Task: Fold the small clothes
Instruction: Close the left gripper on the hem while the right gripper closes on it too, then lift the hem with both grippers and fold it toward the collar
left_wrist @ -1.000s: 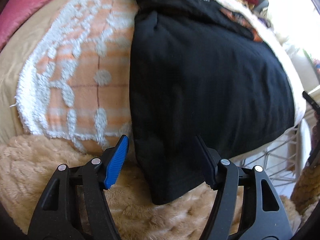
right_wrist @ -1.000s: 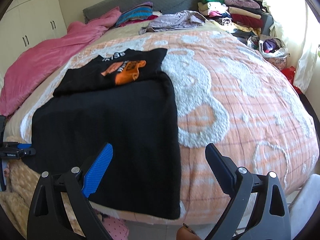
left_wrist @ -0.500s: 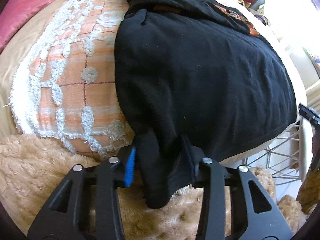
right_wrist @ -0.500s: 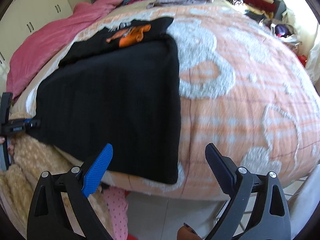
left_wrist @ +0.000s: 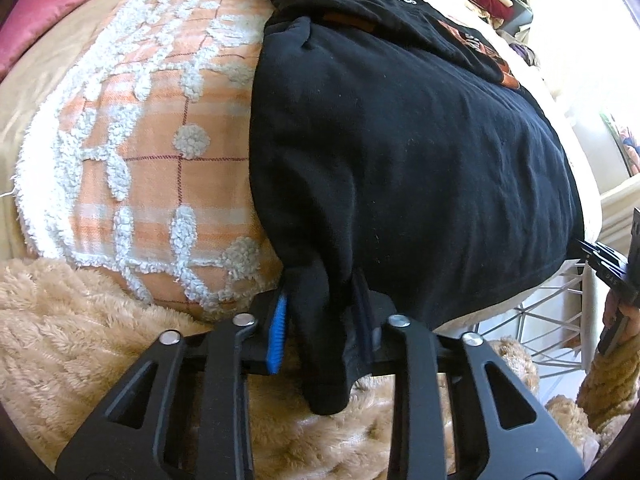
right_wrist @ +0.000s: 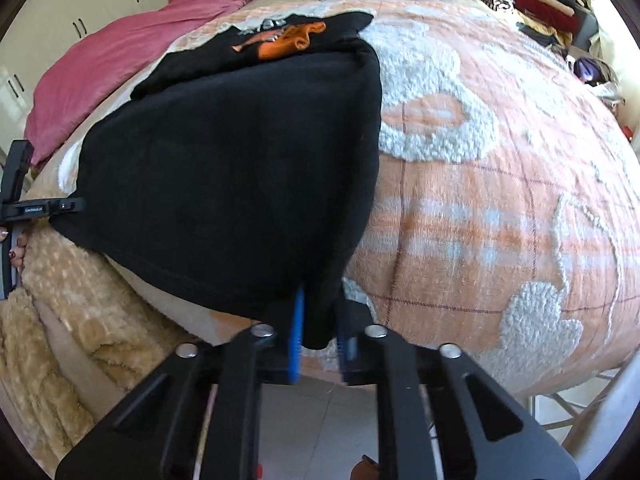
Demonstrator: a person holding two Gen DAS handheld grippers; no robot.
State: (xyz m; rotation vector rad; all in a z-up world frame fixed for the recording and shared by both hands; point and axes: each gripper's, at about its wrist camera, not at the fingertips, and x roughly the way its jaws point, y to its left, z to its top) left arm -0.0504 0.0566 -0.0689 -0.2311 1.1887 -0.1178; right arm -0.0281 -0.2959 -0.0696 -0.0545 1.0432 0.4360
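Within the last second my right hand-held gripper (right_wrist: 320, 336) closed on the near hem corner of the black cotton T-shirt (right_wrist: 240, 168), matching my left hand-held gripper (left_wrist: 320, 328). The shirt lay flat at the foot of the orange-and-white tufted bedspread (right_wrist: 500, 184), so I judged it ready to lift and fold.

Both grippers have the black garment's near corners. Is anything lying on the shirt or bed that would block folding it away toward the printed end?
Nothing visible does. The left gripper and right gripper each pinch a hem corner of the black cotton T-shirt; its top surface is bare up to the orange print.

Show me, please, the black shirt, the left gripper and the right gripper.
black shirt (left_wrist: 400, 152): left wrist view, mid-fabric.
left gripper (left_wrist: 322, 322): left wrist view, between fingertips.
right gripper (right_wrist: 320, 320): right wrist view, between fingertips.
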